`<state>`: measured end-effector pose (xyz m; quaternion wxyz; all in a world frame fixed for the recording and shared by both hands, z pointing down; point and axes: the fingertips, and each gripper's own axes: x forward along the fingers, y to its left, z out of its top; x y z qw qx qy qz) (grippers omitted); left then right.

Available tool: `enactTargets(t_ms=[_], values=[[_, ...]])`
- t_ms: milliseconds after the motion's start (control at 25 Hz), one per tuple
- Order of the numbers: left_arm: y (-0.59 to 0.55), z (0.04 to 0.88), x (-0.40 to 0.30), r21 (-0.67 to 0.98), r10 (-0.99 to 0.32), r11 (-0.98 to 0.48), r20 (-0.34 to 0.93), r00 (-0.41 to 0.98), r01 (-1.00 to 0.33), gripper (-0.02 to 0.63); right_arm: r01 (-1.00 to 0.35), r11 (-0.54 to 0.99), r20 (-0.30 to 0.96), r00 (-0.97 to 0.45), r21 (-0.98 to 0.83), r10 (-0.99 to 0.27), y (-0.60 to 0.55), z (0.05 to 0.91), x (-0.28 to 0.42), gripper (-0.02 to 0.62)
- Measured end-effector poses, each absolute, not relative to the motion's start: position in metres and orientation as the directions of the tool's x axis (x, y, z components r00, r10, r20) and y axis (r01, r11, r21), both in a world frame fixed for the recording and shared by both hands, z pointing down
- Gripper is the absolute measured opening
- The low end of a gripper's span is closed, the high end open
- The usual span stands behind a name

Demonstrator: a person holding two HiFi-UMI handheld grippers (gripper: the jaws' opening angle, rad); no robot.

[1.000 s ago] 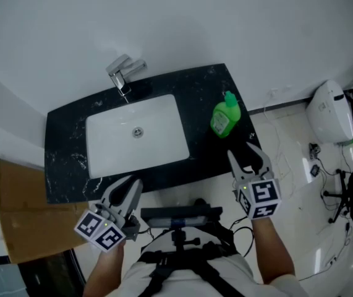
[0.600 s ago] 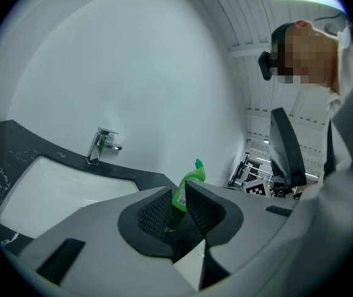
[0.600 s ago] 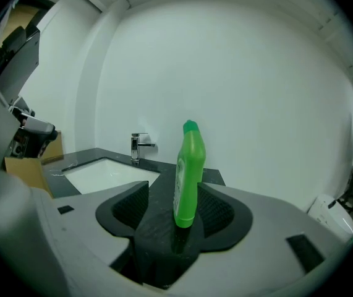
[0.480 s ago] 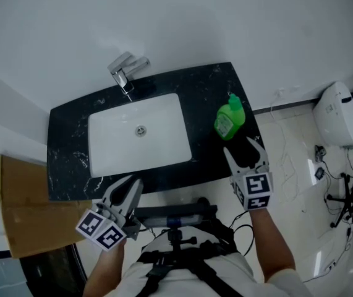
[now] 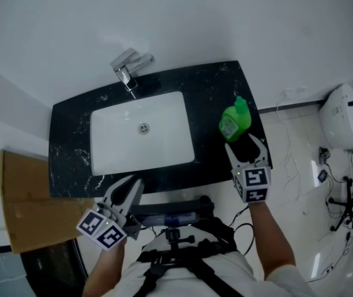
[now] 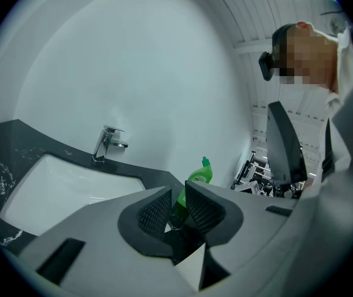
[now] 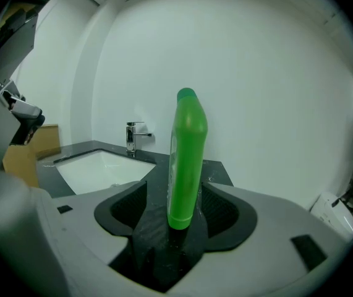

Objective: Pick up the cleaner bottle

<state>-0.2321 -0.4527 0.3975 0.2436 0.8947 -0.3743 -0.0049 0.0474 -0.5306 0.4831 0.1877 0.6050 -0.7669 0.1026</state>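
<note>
While the fingers [image 7: 222, 214] of the right gripper [image 5: 244, 142] stand spread wide, having just been opening, the cleaner bottle [image 7: 185, 159] rises in the gap between them. There is clear space on either side of it, and neither pad presses on it. The bottle stands upright on its base with its long axis vertical and its rounded green cap pointing straight up. Seen along these fingers it shows its narrow side. A paler strip runs down its left edge, and the head view shows a pale label patch on its body. The print there is too small to read.

The bottle is on the black, white-veined surface [image 5: 213, 85], at its right end. It is to the right of the white sink [image 5: 120, 141] and near the front right corner. The right gripper's marker cube [image 5: 255, 184] sits just behind its fingers, over the front edge of the surface.

The left gripper [image 5: 128, 184] hovers at the front edge, below the sink's left half and well apart from the bottle. Its fingers [image 6: 157, 210] are drawn close, with only a narrow slit between the pads, and they hold nothing. Through that slit the green bottle shows far off.

A chrome tap [image 5: 127, 70] stands behind the sink against the white wall [image 5: 225, 23]. A brown cardboard sheet [image 5: 25, 203] lies to the left of the surface, and a pale tiled floor [image 5: 293, 159] lies to its right.
</note>
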Motion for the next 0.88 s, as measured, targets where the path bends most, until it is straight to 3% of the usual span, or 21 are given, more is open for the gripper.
enactTargets(t_ms=[880], values=[[-0.473, 0.408, -0.231, 0.454, -0.662, -0.582, 0.217, 0.717, -0.675, 0.074, -0.968, 0.242, 0.452, -0.192, 0.057, -0.871, -0.584, 0.528, 0.041, 0.273]])
